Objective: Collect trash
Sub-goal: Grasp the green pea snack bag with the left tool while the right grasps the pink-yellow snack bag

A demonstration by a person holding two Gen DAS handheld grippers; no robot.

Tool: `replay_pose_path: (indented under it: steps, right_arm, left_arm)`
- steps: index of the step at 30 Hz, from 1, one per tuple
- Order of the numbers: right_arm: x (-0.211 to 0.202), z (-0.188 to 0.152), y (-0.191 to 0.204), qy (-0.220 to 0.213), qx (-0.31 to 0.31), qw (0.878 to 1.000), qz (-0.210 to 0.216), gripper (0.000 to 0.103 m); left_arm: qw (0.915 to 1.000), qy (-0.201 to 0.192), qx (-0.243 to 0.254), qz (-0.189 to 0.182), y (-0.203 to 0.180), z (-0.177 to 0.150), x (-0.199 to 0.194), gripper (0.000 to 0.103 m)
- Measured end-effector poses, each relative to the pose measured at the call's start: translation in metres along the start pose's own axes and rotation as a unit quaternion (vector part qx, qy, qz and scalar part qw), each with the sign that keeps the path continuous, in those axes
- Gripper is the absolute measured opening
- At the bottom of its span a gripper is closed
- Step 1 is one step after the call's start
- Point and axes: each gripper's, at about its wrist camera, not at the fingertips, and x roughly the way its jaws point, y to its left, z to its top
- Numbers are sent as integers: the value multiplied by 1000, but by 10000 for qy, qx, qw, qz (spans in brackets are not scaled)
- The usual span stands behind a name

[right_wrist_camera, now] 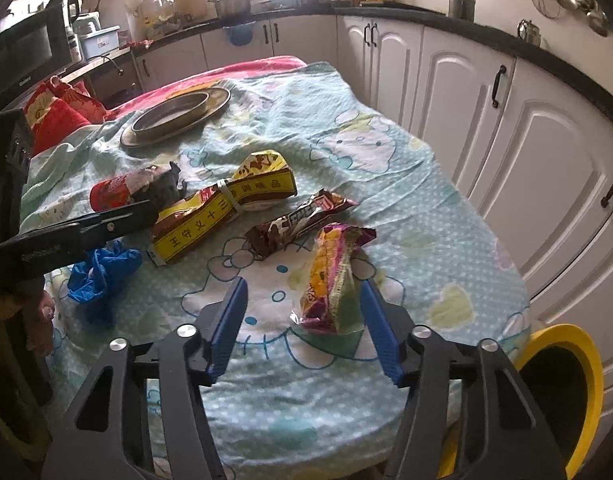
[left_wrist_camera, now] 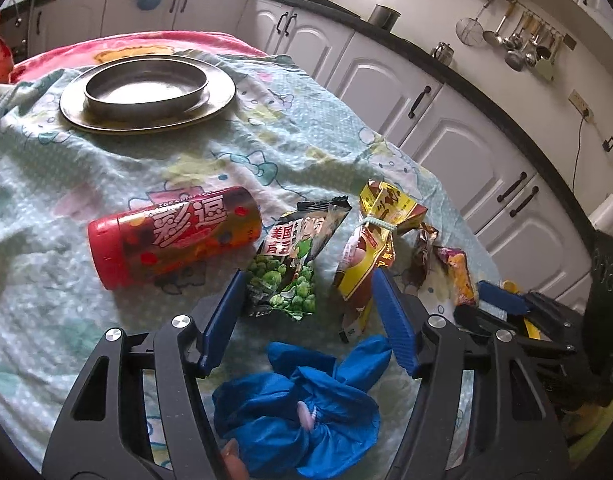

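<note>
The left gripper [left_wrist_camera: 308,306] is standing partly open over a table covered with a pale green cartoon cloth [left_wrist_camera: 106,160], holding nothing. Between its blue fingers [left_wrist_camera: 222,316], toward the tips, a green pea packet [left_wrist_camera: 294,256] is lying flat; the packet's lower left edge is sitting just beside the left finger, and whether they touch I cannot tell. A yellow wrapper [left_wrist_camera: 370,240], tied with a band, is lying at about 1 o'clock from the gripper's middle, its lower end passing just behind the right finger. A red can [left_wrist_camera: 174,234] is lying on its side at about 10 o'clock, outside the fingers. A crumpled blue bag [left_wrist_camera: 302,396] is sitting at 6 o'clock, low between the arms of the gripper.

The right gripper [right_wrist_camera: 304,306] is likewise standing partly open and gripping nothing. A pink-and-yellow packet [right_wrist_camera: 332,276] is lying between its fingers, close against the right one and well apart from the left; contact is unclear. A brown wrapper [right_wrist_camera: 298,222] is lying at 12 o'clock beyond the tips, and the yellow wrapper [right_wrist_camera: 226,208] at about 11 o'clock. A yellow-rimmed bin [right_wrist_camera: 562,392] is standing off the table edge at about 4 o'clock. A metal dish on a plate [right_wrist_camera: 218,106] is resting at the far end of the table.
</note>
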Motion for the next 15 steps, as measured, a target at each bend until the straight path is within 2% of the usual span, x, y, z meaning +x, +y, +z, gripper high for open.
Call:
replay_pose_path:
  steps: [4,9,14,15]
  right_arm:
    - [10,-1,-2,155,76,9998,78,36]
    - [14,-5,-5,233,129,9996,74,27]
    - [11,-7,-11,228,256,9994,84,18]
    - [11,-8,-12,230,276,9993,89,18]
  left_arm:
    - [10000,-1,-47,19,3,-1,0,45]
    - [10000,23,-42,57,4,-2,1,24]
    - [9999,-10,111,126,-2,-3,-1,14]
    - [9999,-22,129,100,-3,-3,-2,4]
